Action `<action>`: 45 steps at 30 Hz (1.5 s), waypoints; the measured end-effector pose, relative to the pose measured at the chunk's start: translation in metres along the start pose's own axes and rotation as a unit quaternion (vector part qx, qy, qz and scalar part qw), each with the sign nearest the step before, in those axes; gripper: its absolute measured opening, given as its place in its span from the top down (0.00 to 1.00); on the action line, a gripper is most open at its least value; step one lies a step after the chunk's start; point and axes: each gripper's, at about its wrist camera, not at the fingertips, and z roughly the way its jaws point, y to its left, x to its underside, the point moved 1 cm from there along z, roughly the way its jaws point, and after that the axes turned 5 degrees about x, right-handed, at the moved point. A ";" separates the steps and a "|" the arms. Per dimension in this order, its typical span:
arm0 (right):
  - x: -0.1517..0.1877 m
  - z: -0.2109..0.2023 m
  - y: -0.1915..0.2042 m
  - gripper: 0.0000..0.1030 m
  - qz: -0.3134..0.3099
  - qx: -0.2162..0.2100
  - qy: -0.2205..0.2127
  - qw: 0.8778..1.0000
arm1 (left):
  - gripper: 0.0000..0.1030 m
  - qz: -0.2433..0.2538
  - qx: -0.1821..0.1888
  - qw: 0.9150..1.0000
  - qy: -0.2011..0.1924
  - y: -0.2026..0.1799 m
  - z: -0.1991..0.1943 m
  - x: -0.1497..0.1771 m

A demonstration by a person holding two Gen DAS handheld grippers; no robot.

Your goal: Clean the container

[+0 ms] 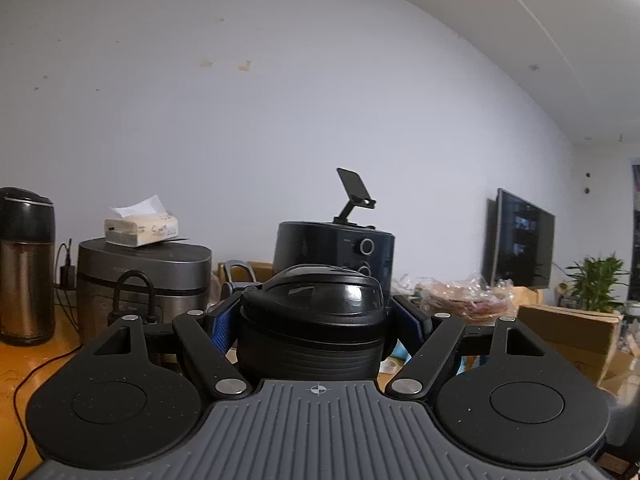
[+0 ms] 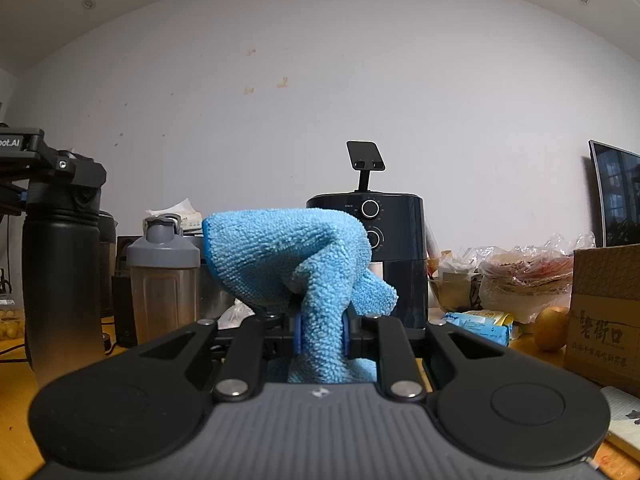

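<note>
A black bottle [image 1: 310, 332] with a glossy flip lid fills the middle of the left wrist view. My left gripper [image 1: 312, 320] is shut on it, its blue pads [image 1: 220, 328] pressing both sides just under the lid. In the right wrist view the same black bottle [image 2: 60, 280] stands upright at the far left, with the left gripper [image 2: 56, 184] clamped round its top. My right gripper [image 2: 320, 332] is shut on a light blue microfibre cloth [image 2: 288, 256], which bunches up above the jaws and hangs down behind them. Cloth and bottle are apart.
On the wooden table [image 1: 24, 364] stand a steel thermos [image 1: 26, 268], a rice cooker [image 1: 144, 276] with a tissue pack on top, and a dark air fryer [image 2: 396, 240] carrying a phone stand. A grey-lidded shaker bottle [image 2: 164, 280], food bags [image 2: 520, 276], a cardboard box [image 2: 604, 312] and a round fruit [image 2: 552, 328] crowd the right gripper's surroundings.
</note>
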 end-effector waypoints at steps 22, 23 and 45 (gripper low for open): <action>0.000 0.000 0.001 0.85 0.003 -0.004 0.003 1.000 | 0.26 0.029 0.097 0.995 0.005 0.019 0.006 0.004; 0.000 0.000 0.001 0.85 0.003 -0.005 0.003 1.000 | 0.26 0.030 0.099 0.995 0.005 0.020 0.005 0.004; 0.000 -0.006 -0.006 0.85 0.017 -0.152 -0.008 0.988 | 0.26 0.030 0.096 0.995 0.016 0.018 0.005 0.002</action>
